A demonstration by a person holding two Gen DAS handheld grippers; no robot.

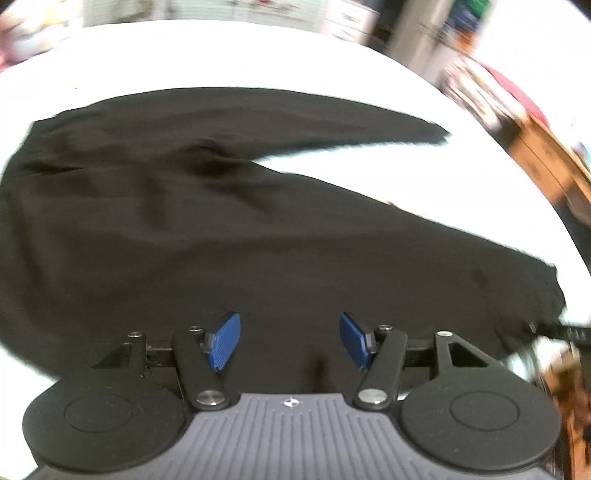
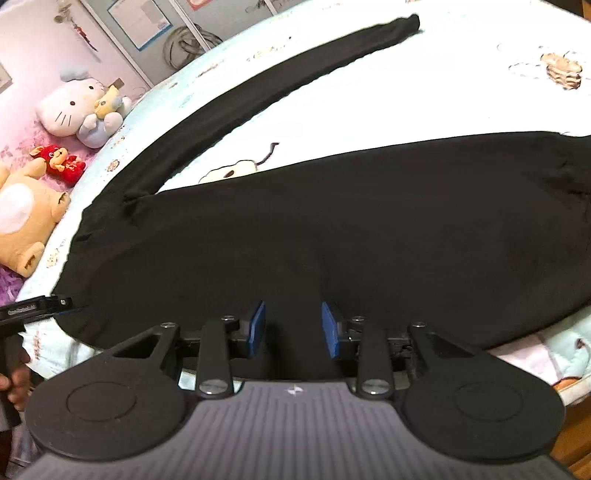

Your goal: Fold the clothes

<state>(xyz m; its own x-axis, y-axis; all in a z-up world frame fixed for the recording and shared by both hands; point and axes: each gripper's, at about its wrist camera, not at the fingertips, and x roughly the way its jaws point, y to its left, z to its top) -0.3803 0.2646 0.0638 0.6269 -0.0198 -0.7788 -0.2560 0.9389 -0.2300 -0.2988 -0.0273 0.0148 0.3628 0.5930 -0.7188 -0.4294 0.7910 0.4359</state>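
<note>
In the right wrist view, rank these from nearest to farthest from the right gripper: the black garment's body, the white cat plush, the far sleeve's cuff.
From the right gripper:
1. Black garment's body, directly ahead.
2. White cat plush, upper left, off the bed.
3. Sleeve cuff, top, across the bed.

A black long-sleeved garment [image 2: 332, 229] lies spread flat on a pale printed bedsheet [image 2: 406, 96], its broad body filling the near part of both views. One narrow sleeve [image 2: 280, 77] stretches straight away from the body across the sheet, with a wedge of bare sheet between sleeve and body
</note>
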